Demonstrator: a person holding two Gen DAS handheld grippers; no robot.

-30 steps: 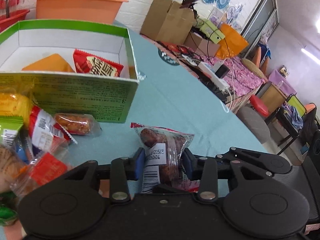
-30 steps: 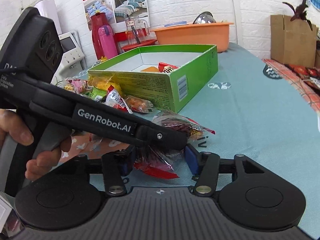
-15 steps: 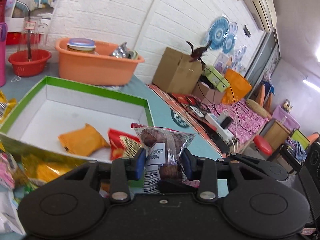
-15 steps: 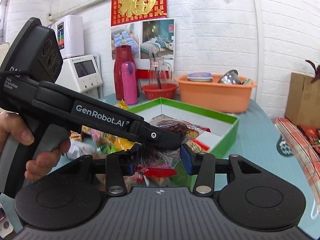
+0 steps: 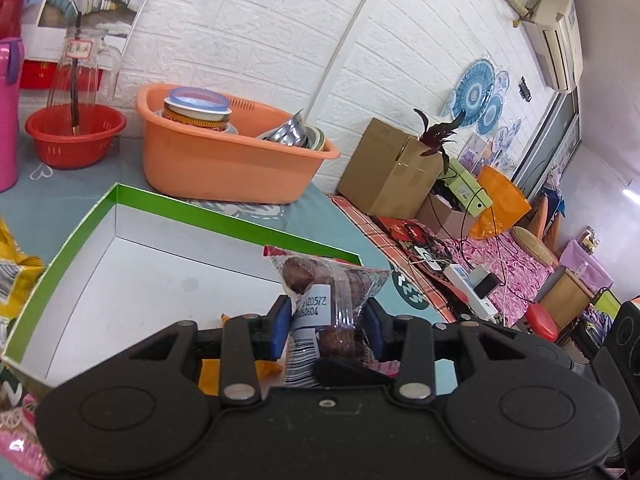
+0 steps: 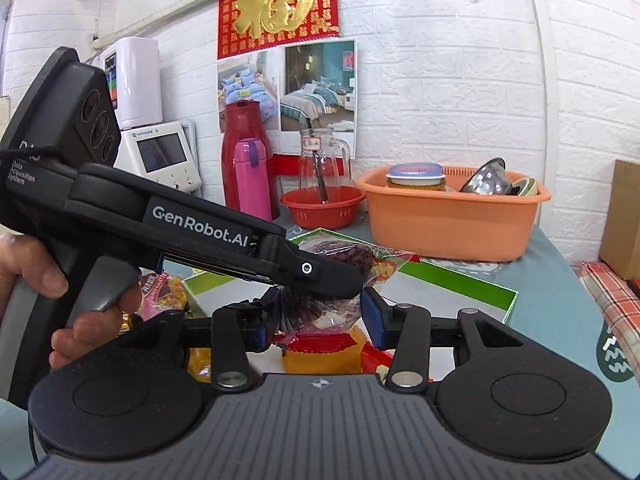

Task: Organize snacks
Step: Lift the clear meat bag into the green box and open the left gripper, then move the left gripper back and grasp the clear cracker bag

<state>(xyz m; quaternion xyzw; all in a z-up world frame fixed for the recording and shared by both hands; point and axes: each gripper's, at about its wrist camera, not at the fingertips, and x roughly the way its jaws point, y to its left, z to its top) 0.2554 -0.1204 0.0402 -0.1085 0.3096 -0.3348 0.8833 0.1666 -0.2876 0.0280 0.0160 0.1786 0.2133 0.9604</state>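
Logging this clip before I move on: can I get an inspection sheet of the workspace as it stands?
Surface: teal tablecloth, patterned.
Job's things: clear snack packet above the green-rimmed box; an orange packet lies inside the box.
Clutter: loose snack packets beside the box; orange basin of dishes; red bowl; pink flask.
Grippers: left gripper and right gripper each clamp the clear snack packet.
Cables: power strip with leads on the side bench.
Surroundings: white brick wall, cardboard box, air conditioner.
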